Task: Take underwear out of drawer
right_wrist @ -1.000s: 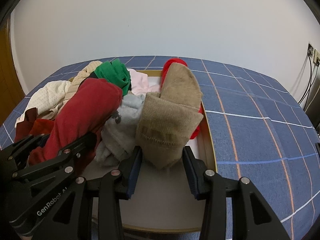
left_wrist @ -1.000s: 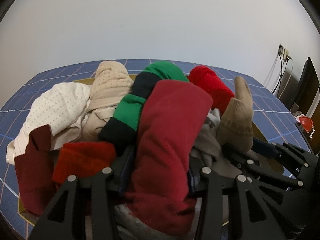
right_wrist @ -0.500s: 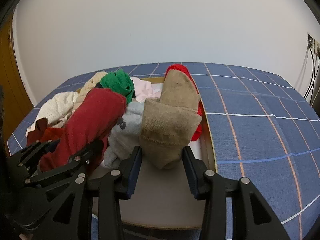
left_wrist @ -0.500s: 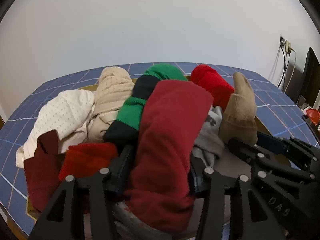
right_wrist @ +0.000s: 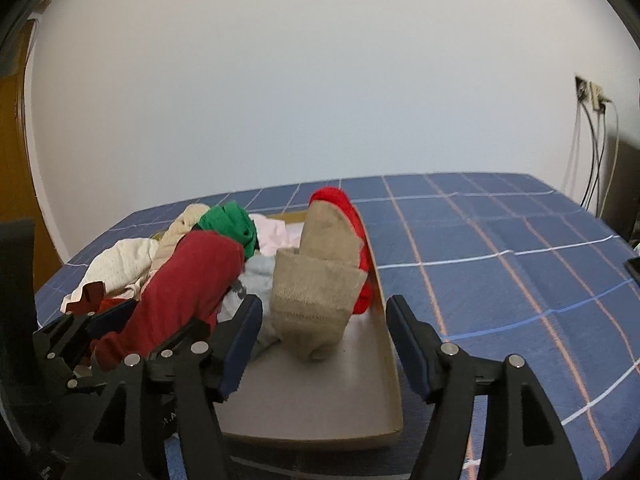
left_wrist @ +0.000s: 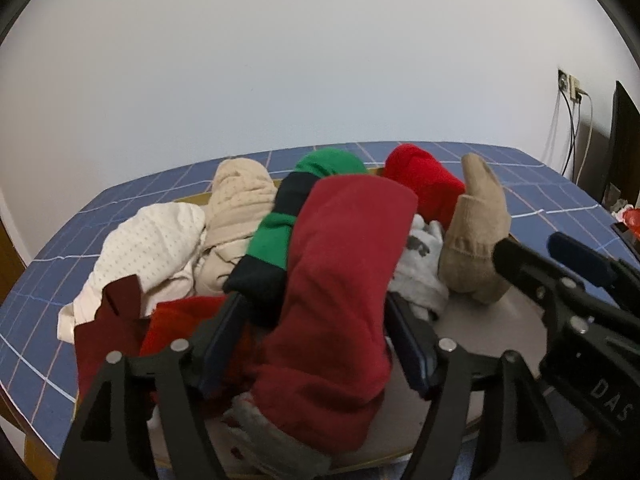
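Left wrist view has the left gripper [left_wrist: 316,344] astride a dark red garment [left_wrist: 340,300] that stands on end at the near edge of the tray [left_wrist: 500,320]. Its jaws have just been opening; the right pad now stands clear of the cloth, while the left pad's contact is hidden behind the fold, so I judge the piece released, or nearly so. Right wrist view has the right gripper [right_wrist: 320,336] open too, its jaws also just widened, with the tan sock [right_wrist: 316,296] between them but touched by neither pad. Both pieces stand upright probably because they lean on the heap behind, and I would guess they were set there to be sorted.

Underwear proper is hard to name: the cream dotted cloth [left_wrist: 152,248] draped over the tray's left edge onto the blue check cover [right_wrist: 500,248] looks likeliest, and the rest is still in the tray.

Only the left view shows a small dark red scrap [left_wrist: 116,320] and an orange-red piece [left_wrist: 180,316] at the near left corner clearly. Only the right view shows the tray's bare floor, its right wall, and a pink item [right_wrist: 272,232] at the far edge
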Motion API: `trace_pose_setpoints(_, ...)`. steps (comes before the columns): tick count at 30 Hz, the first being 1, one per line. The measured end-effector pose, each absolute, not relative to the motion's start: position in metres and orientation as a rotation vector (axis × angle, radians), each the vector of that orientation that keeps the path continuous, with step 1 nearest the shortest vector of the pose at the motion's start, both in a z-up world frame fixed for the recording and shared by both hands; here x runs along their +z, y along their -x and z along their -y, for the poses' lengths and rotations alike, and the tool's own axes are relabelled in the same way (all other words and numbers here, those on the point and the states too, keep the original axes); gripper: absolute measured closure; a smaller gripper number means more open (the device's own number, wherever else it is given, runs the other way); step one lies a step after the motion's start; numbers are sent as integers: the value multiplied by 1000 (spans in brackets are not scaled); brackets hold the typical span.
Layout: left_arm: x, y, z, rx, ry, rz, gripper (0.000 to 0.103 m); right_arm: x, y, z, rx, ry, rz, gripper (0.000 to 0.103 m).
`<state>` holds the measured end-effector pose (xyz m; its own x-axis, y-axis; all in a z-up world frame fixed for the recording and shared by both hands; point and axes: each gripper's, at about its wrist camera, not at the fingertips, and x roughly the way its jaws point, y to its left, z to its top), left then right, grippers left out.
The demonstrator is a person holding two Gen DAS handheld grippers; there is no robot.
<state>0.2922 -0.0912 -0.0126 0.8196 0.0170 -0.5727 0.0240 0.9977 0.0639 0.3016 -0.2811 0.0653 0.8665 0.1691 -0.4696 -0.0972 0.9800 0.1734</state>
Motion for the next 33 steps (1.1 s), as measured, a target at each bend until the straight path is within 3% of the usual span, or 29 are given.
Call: trace_pose_setpoints(33, 6, -251, 66, -31, 15, -559, 29, 73, -273, 271, 143, -231, -413, 35)
